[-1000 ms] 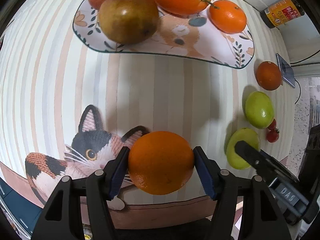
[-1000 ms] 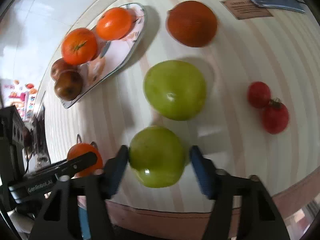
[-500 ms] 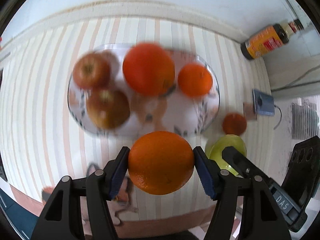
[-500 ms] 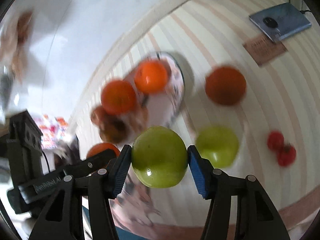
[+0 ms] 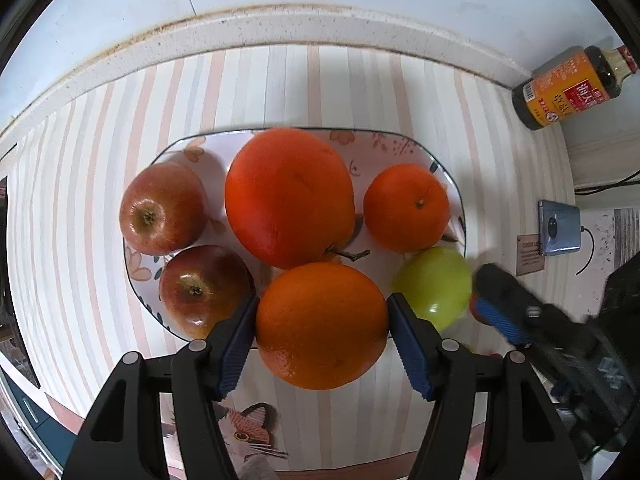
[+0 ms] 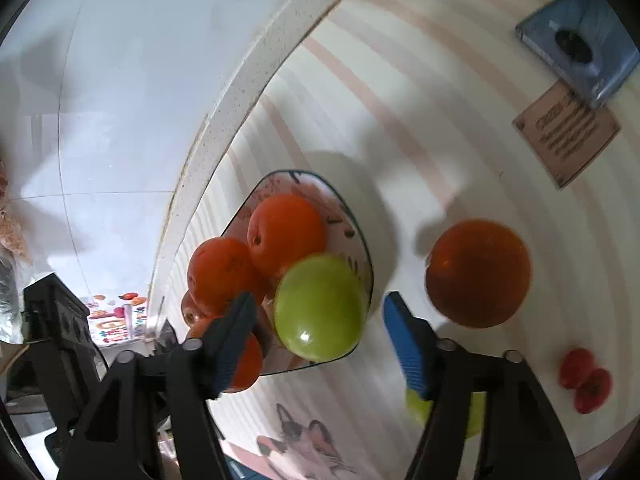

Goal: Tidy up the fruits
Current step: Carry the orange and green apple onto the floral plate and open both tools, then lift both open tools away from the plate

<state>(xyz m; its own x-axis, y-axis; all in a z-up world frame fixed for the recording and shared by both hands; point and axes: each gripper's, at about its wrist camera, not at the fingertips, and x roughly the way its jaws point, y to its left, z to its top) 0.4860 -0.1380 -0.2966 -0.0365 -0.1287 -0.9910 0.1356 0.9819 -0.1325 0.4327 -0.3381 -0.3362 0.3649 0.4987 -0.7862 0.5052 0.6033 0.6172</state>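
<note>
Two grippers work at once over the oval, flower-printed ceramic plate [image 5: 404,146]. The right gripper [image 6: 316,326] has just been spreading its blue pads; the glossy round green fruit [image 6: 320,308] sits between them untouched, at the plate's near rim. The left gripper [image 5: 322,330] pinches a large round orange [image 5: 320,324] above the plate's front edge, its jaws having just eased slightly. Lower that orange into the gap beside the dark red apple [image 5: 204,288] before letting go, so it cannot roll onto the striped cloth [image 5: 100,128].
</note>
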